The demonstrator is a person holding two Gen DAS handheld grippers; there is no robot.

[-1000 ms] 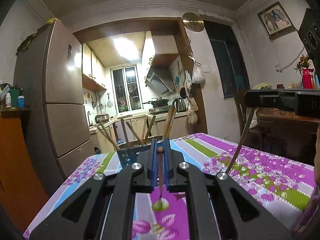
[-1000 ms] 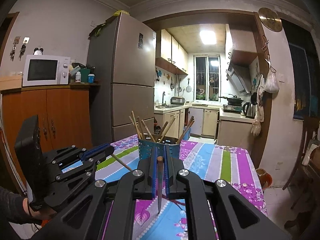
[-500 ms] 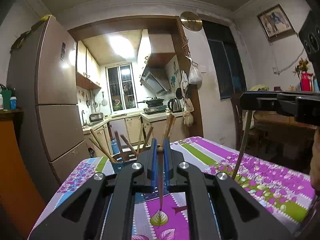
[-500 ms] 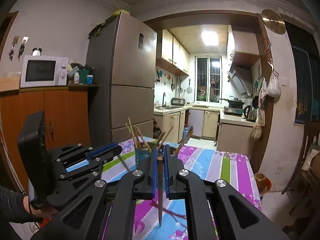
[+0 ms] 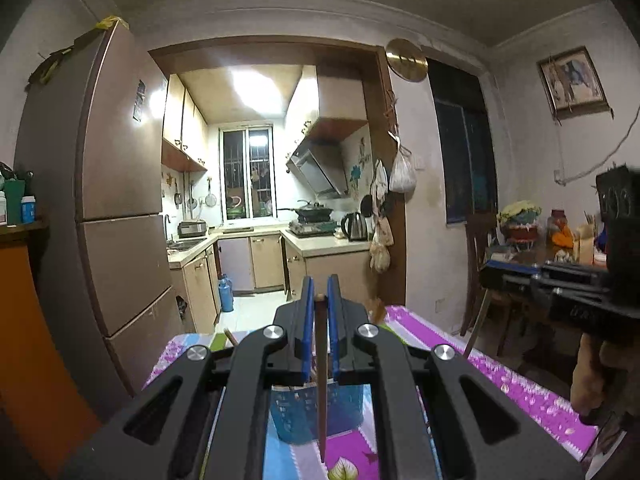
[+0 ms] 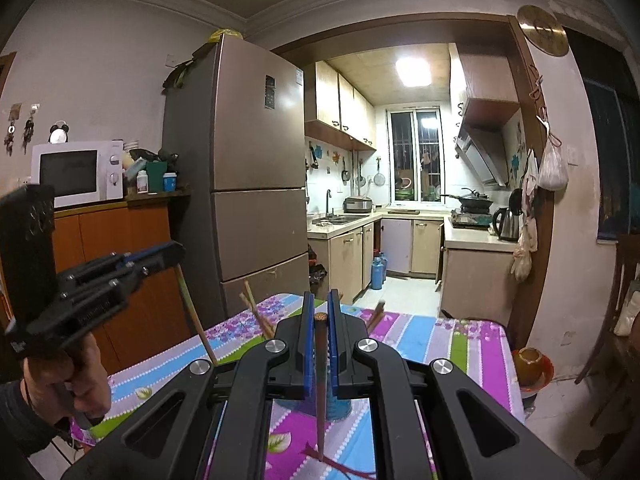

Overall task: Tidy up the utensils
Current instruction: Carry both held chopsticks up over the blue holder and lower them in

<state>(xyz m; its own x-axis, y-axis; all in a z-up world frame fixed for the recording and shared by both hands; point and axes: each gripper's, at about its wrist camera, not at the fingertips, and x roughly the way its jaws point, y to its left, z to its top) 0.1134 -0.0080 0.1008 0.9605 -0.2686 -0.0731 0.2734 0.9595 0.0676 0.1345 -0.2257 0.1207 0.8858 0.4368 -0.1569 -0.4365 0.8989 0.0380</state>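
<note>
My left gripper [image 5: 319,300] is shut on a brown chopstick [image 5: 321,392] that hangs point down above the blue perforated utensil holder [image 5: 316,414] on the floral tablecloth. My right gripper [image 6: 319,316] is shut on another brown chopstick [image 6: 320,396], also point down, above the same blue holder [image 6: 338,410]. Other chopsticks [image 6: 253,310] stick out of the holder. Each gripper shows in the other's view: the right one [image 5: 560,292] and the left one [image 6: 104,280], each with its chopstick hanging down.
The table with the purple floral cloth [image 6: 452,344] stands before a tall brown fridge [image 6: 248,184]. An orange cabinet with a microwave [image 6: 76,172] is at the left. A wooden chair [image 5: 478,272] and a cluttered side table [image 5: 532,252] are at the right. A bowl [image 6: 530,362] sits on the floor.
Both grippers have moved forward and over the blue holder, which now lies under and between the jaws. The chopsticks stay gripped and point down.
</note>
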